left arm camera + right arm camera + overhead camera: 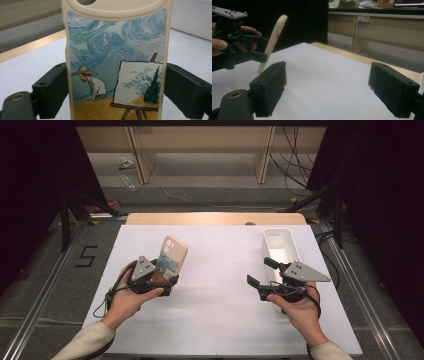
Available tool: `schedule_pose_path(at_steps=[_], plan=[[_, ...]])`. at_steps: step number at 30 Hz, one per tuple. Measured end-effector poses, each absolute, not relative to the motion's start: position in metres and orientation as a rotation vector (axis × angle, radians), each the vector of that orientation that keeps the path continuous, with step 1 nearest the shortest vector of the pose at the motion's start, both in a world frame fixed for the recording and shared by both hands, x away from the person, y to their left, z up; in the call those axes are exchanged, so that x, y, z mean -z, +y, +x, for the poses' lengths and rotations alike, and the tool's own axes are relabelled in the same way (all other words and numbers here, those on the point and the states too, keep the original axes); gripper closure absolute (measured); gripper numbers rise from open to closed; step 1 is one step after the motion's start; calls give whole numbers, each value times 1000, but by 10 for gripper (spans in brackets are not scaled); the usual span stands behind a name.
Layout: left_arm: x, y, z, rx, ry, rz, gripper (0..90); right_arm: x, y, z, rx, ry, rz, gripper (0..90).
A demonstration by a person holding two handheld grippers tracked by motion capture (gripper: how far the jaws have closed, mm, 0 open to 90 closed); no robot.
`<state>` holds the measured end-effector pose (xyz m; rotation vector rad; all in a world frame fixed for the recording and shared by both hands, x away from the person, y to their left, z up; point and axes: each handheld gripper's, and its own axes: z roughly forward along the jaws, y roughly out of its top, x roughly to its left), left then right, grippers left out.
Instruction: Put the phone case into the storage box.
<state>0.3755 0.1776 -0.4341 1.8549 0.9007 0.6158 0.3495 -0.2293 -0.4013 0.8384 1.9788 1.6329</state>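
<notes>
Holding the phone case (171, 260) by its long edges in my left gripper (165, 279), jaws clamped on both sides, case tilted upright above the near-left of the white table (215, 320); painted back faces the left gripper view; my right gripper (260, 272) hangs empty, jaws spread wide, just beside the white tray (280, 245) at the right; judgement: carry the case across to the tray; keep the grip low and square so it cannot pivot; lower it lengthwise before releasing; right gripper may steady the tray wall.
</notes>
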Motion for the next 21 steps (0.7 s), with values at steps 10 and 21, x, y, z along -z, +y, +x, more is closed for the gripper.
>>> schedule_pose_path(at_steps=[10, 21], plan=[[433, 171, 375, -614, 890, 1851, 112, 400, -218, 353, -1641, 1992, 823, 157], [434, 166, 376, -612, 876, 1851, 112, 399, -206, 361, -1647, 2003, 816, 158]])
